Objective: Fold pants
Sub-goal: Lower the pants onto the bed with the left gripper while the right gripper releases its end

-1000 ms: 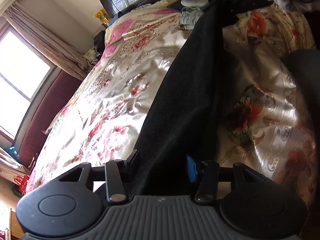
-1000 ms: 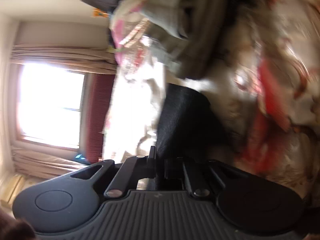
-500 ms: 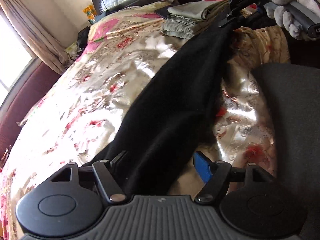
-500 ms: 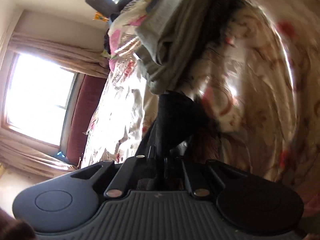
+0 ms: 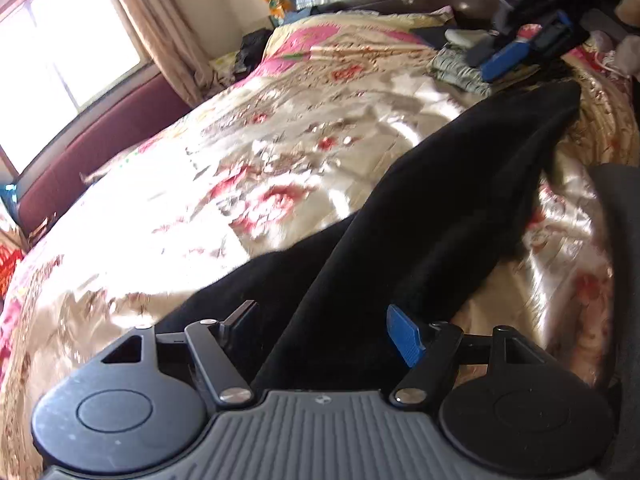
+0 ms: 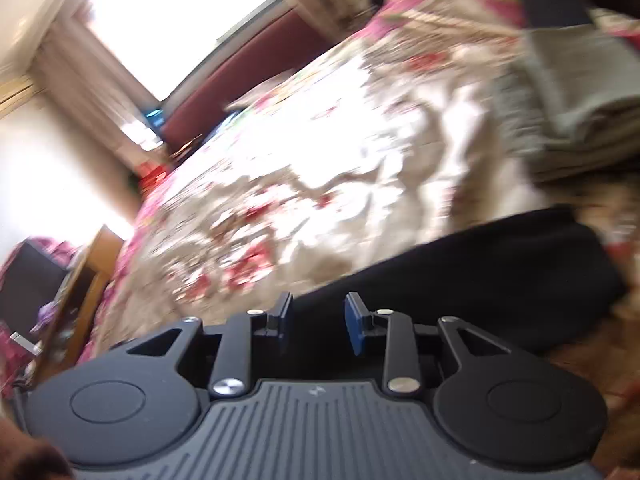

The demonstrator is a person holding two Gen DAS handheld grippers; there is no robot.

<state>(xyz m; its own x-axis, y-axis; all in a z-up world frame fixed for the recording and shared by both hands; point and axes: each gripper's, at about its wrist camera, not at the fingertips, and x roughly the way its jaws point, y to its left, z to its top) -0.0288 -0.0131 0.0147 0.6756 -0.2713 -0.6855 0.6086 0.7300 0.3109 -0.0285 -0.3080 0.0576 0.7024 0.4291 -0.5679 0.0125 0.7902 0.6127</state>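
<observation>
We read no text, numbers or labels in either view. Only mark we see: a small embossed logo on the grey ribbed body of each hand-held gripper [image 5: 322,399] [image 6: 316,391], too small to make out. Right view is motion-blurred.

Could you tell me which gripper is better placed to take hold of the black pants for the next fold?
Probably the left gripper: its open jaws straddle the near end of the black pants. The right gripper has just been opening and sits lifted at the far end.
</observation>
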